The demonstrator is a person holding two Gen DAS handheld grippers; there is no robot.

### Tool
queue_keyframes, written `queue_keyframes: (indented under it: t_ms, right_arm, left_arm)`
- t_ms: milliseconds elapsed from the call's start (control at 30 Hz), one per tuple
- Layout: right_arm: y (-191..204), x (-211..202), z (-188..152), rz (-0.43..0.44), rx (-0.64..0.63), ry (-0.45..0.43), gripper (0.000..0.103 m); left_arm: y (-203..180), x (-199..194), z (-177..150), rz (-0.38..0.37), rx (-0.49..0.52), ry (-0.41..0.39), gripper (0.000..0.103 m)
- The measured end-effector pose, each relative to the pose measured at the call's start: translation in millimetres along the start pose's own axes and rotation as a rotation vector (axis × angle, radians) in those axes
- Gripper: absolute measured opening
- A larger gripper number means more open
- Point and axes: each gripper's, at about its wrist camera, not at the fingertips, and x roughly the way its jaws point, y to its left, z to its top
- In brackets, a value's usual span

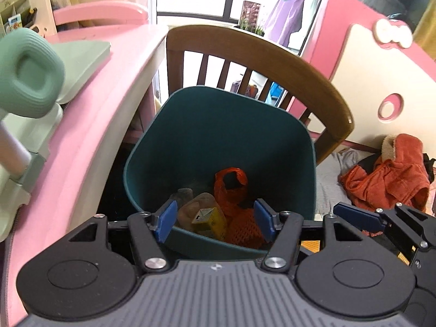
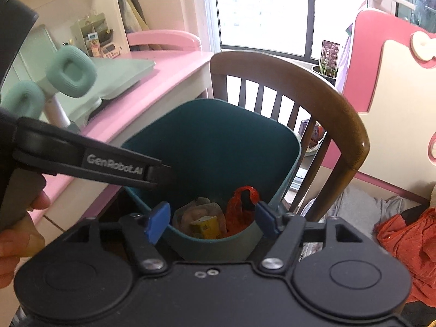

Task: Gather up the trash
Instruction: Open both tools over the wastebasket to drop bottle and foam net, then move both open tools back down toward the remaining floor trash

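Note:
A dark teal bin [image 1: 218, 136] stands on the floor between a desk and a chair. Inside lie an orange plastic bag [image 1: 231, 188], a yellow carton [image 1: 209, 219], a crumpled clear bag [image 1: 190, 207] and orange netting [image 1: 245, 229]. My left gripper [image 1: 215, 223] hangs open over the bin's near rim, nothing between its blue pads. My right gripper [image 2: 212, 223] is open too, above the same bin [image 2: 218, 141], with the orange bag [image 2: 242, 209] and carton [image 2: 205, 227] below it. One of the left gripper's fingers [image 2: 152, 171] reaches in from the left, a person's hand [image 2: 16, 218] behind it.
A brown wooden chair [image 1: 272, 62] stands right behind the bin. A pink desk [image 1: 95, 109] with a green lamp head [image 1: 27, 81] runs along the left. On the right are a pink-and-cream bed board [image 1: 381, 68] and a rumpled orange garment [image 1: 387, 179].

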Motion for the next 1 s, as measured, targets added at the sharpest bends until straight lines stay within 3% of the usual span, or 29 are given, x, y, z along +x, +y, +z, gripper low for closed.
queue_keyframes:
  t_ms: [267, 367, 533, 833, 1000]
  right_arm:
    - [16.8, -34.2, -12.8, 0.018, 0.003, -0.038, 0.077]
    - [25.4, -44.7, -21.5, 0.021, -0.006, -0.048, 0.080]
    - [38.5, -59.3, -41.1, 0.019, -0.001, -0.053, 0.085]
    - [61.5, -69.6, -88.0, 0.001, 0.045, -0.042, 0.099]
    - [70.7, -68.4, -115.3, -0.010, 0.079, -0.036, 0.103]
  left_arm:
    - [9.0, -42.2, -24.1, -0.001, 0.052, -0.055, 0.062]
    - [17.4, -58.0, -36.2, -0.011, 0.051, -0.072, 0.072]
    - [31.3, -80.2, -61.5, -0.017, 0.065, -0.106, 0.072]
    - [53.0, -96.2, -113.2, -0.022, 0.093, -0.117, 0.079]
    - [65.1, -97.0, -145.0, -0.067, 0.073, -0.107, 0.079]
